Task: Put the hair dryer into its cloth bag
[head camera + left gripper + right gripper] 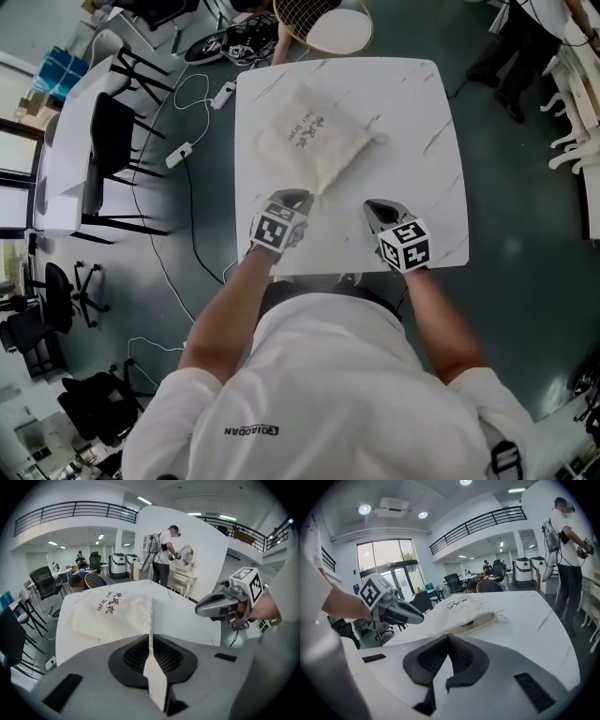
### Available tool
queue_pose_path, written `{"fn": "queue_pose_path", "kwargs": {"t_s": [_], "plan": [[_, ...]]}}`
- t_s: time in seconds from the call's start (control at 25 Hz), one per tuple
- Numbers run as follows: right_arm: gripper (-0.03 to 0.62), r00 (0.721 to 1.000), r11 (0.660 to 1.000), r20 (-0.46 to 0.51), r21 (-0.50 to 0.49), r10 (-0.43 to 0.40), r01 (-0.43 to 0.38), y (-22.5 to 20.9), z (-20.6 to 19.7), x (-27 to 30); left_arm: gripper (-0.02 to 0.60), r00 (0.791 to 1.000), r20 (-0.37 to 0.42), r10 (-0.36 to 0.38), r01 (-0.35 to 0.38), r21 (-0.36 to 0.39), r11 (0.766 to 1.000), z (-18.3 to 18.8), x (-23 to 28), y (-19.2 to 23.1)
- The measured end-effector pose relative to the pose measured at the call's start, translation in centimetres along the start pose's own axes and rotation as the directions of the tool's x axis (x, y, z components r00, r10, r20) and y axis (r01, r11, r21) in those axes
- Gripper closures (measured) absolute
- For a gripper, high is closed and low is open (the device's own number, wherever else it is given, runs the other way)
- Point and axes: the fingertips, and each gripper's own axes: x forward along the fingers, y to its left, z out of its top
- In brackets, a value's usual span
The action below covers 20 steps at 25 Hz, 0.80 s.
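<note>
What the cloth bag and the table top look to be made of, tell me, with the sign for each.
Cloth bag: off-white woven fabric, likely cotton or canvas, matte; it creases softly and carries printed lettering. Table top: white with thin grey veins, smooth and hard-looking; marble or a marble-look laminate, the pictures cannot settle which.

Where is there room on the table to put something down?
The whole right side of the table is bare, from the cloth bag to the right edge. A small bare patch lies between the left gripper and right gripper. It's crowded around the cloth bag.
</note>
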Motion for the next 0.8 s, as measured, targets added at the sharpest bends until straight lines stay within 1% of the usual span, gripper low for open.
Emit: {"fn": "queue_pose_path", "kwargs": {"t_s": [0.08,0.2,0.36,0.44,0.52,0.6,0.72,0.8], "plan": [[0.572,1.000,1.000,0.016,0.008,-0.002,0.002,1.4,0.4,-0.8,0.546,0.999,0.040,-0.019,0.021,-0.035,0.999,0.0,-2.4,-0.1],[0.572,0.999,1.000,0.054,0.023,0.006,-0.007,4.1,1.7,-1.9,0.554,0.994,0.101,-0.038,0.045,-0.072,0.996,0.1,-6.0,0.2],[0.572,0.994,1.000,0.107,0.019,0.022,-0.025,8.3,3.9,-3.8,0.554,0.982,0.178,-0.068,0.087,-0.102,0.991,-0.3,-11.3,-0.4],[0.572,0.991,0.997,0.125,0.055,0.045,-0.052,10.8,4.3,-4.1,0.554,0.975,0.209,-0.081,0.105,-0.108,0.989,-1.0,-14.1,-0.5],[0.572,0.988,0.989,0.142,0.118,0.068,-0.085,13.3,4.4,-4.0,0.554,0.970,0.226,-0.092,0.120,-0.112,0.986,-2.3,-16.8,-0.6],[0.572,0.988,0.987,0.147,0.143,0.053,-0.074,15.7,4.0,-4.1,0.554,0.965,0.238,-0.109,0.137,-0.107,0.985,-4.0,-19.3,-0.9],[0.572,0.992,0.995,0.122,0.097,0.016,-0.028,19.6,2.9,-4.0,0.554,0.963,0.242,-0.118,0.144,-0.091,0.985,-7.2,-22.3,-1.4],[0.573,0.994,0.997,0.113,0.075,0.010,-0.019,22.5,2.2,-4.4,0.555,0.962,0.242,-0.129,0.156,-0.094,0.983,-9.1,-24.0,-1.8]]}}
